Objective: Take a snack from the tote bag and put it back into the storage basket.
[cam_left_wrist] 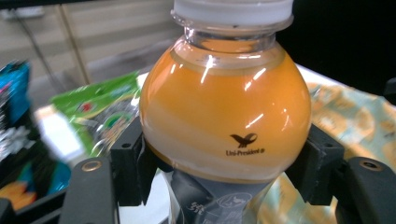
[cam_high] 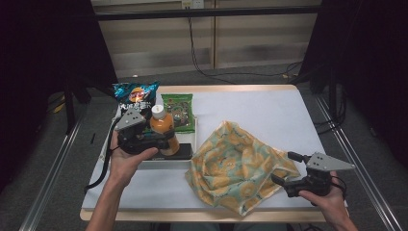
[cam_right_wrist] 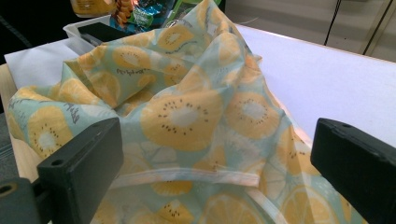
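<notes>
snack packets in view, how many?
2, both at the tray's far end: blue chip bag on the left, green packet beside it. The bottle and left gripper may hide more.

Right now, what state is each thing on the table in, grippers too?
Bottle: capped, upright, clamped in the left gripper above the tray.
Left gripper: shut on the bottle.
Right gripper: open, jaws either side of the bag's edge.
Bag: crumpled, lying on the table.
Tray: holds a flat black item.
Blue packet: sealed, lying flat.
Green packet: sealed, lying flat.
</notes>
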A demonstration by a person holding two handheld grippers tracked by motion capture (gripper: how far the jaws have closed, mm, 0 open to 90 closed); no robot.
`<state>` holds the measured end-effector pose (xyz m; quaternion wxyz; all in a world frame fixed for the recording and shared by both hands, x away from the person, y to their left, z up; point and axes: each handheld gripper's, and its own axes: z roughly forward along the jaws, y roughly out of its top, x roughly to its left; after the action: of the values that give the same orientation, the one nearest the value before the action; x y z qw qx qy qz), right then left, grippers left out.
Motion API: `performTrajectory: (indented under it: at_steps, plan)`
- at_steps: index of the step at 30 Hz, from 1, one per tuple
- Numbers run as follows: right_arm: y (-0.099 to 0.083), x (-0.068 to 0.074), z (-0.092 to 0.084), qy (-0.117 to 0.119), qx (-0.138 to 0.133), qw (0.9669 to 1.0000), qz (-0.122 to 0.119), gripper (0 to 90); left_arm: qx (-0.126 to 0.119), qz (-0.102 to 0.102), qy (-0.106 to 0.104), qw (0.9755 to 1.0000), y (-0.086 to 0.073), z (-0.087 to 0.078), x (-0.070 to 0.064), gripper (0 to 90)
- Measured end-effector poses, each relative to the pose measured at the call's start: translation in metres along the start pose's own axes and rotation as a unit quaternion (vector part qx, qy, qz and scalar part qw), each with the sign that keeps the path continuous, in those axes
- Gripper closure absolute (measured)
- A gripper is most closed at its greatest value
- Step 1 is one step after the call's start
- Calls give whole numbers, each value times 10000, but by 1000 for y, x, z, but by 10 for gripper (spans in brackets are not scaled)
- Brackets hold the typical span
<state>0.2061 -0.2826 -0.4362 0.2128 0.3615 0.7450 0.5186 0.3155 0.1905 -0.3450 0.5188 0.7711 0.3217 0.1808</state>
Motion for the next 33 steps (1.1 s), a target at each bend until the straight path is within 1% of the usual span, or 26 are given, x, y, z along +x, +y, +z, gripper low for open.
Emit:
performTrajectory:
  at_steps: [1, 2, 3, 4, 5, 6, 7, 8, 9, 10, 11, 12, 13, 16, 19, 23, 26, 28, 29, 31, 32, 33]
  plan:
    - [0, 0, 0, 0, 0, 10000, 0, 21, 7, -15, 72, 10000, -2, -3, 2, 331]
    - [0, 0, 0, 1, 3, 10000, 0, 22, -56, -94, 187, 9998, -6, -10, 7, 331]
    - [0, 0, 0, 1, 3, 10000, 0, 22, -56, -94, 187, 9998, -6, -10, 7, 331]
    - [1, 0, 0, -3, -13, 10000, 4, 23, -34, -106, 248, 9996, -8, -12, 11, 331]
    - [1, -1, 0, -23, -38, 10000, 16, 23, -39, -166, 298, 9994, -8, -13, 13, 331]
    - [1, -2, 0, -35, -23, 10000, 19, 23, -72, -261, 363, 9990, -12, -16, 20, 332]
    - [1, -2, 0, -35, -23, 10000, 19, 23, -72, -261, 363, 9990, -12, -16, 20, 332]
    - [1, -2, 1, -55, -18, 10000, 39, 23, -34, -274, 407, 9988, -14, -16, 22, 332]
    - [1, -2, 1, -53, -16, 10000, 30, 23, -65, -375, 476, 9981, -16, -17, 24, 332]
    - [0, -2, 1, -56, 0, 10000, 34, 25, -77, -461, 518, 9976, -19, -19, 29, 332]
    - [0, -2, 1, -49, 17, 10000, 42, 25, -58, -446, 623, 9970, -20, -21, 31, 332]
    - [0, -2, 1, -49, 17, 10000, 42, 25, -58, -446, 623, 9970, -20, -21, 31, 332]
    - [-1, -2, 1, -27, 16, 10000, 67, 25, -34, -424, 669, 9969, -20, -23, 33, 332]
    - [-2, -3, 1, -20, 11, 10000, 36, 26, -129, -591, 778, 9951, -23, -30, 40, 332]
    - [-2, -4, 0, -43, 17, 10000, 43, 27, -139, -625, 985, 9931, -25, -37, 46, 332]
    - [-2, -5, -1, -46, -6, 10000, 31, 27, -152, -644, 1174, 9909, -31, -41, 53, 332]
    - [-2, -6, -1, -66, 8, 10000, 49, 29, -177, -666, 1228, 9900, -35, -44, 56, 332]
    - [-3, -6, -1, -81, 17, 9999, 61, 29, -169, -728, 1276, 9890, -38, -46, 58, 332]
    - [-3, -6, -1, -82, 11, 9999, 69, 29, -171, -716, 1268, 9892, -40, -47, 60, 332]
    - [-3, -6, 0, -62, 29, 10000, 63, 29, -174, -754, 1307, 9884, -43, -50, 62, 332]
    - [-3, -6, 0, -60, 44, 10000, 47, 30, -186, -764, 1296, 9884, -43, -51, 63, 331]
    - [-3, -6, 0, -60, 44, 10000, 47, 30, -175, -740, 1308, 9885, -44, -52, 65, 331]
